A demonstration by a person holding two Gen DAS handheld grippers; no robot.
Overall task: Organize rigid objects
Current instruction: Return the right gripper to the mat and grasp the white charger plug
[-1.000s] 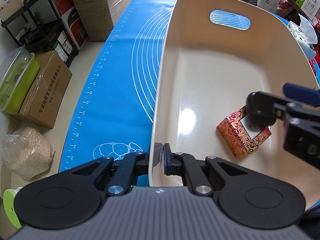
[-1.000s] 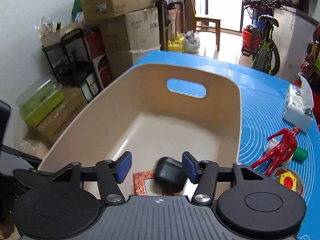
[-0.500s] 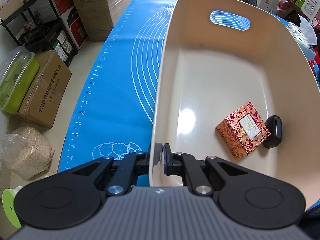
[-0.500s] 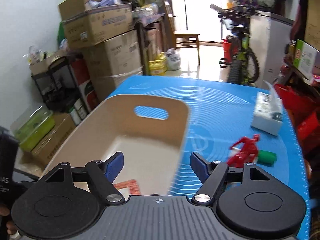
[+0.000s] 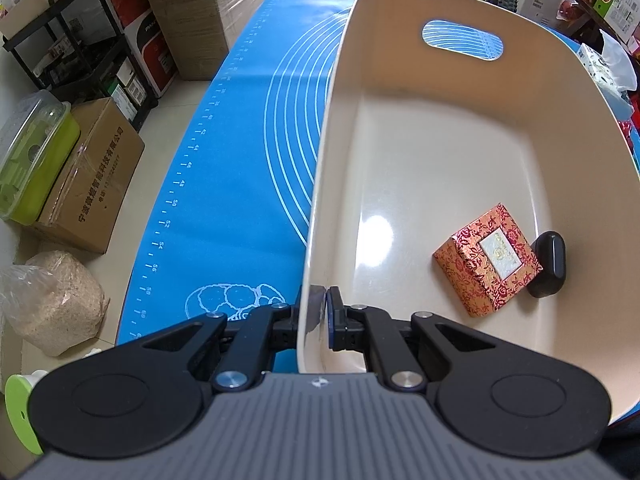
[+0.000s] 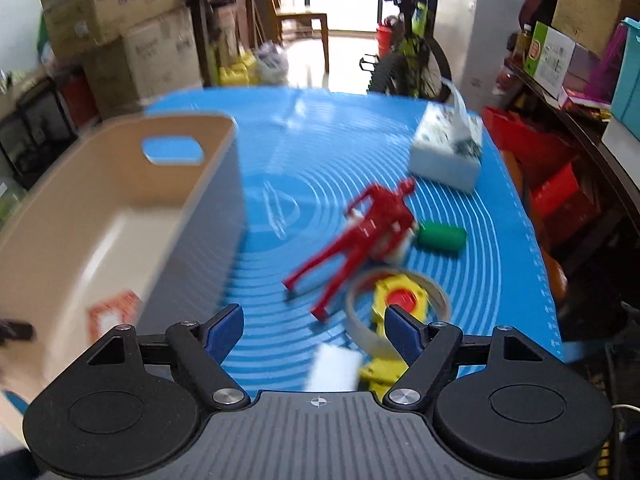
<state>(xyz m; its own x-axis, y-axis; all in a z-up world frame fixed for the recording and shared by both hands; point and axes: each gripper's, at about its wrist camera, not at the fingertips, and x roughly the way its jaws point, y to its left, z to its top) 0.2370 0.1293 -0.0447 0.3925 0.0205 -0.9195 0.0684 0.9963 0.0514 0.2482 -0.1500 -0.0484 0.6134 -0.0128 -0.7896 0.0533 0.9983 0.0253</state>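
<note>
Figure (image 6: 360, 236), red and probably light stiff plastic, lies on the mat (image 6: 480, 280) beside the bin (image 5: 332, 152); its torso is best taken. Right gripper (image 6: 316, 328) is opening, empty; left gripper (image 5: 320, 308) is clamped on the bin's rim.

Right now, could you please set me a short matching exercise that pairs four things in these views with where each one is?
Things:
1. patterned box
2. black case
3. red figure
4. left gripper

Places:
A. lying on the blue mat outside the bin
B. clamped on the bin's near rim
C. on the bin floor, shiny white panel facing up
D. in the bin, against the box's right side as the left wrist view shows it

Pairs: 1-C, 2-D, 3-A, 4-B
</note>
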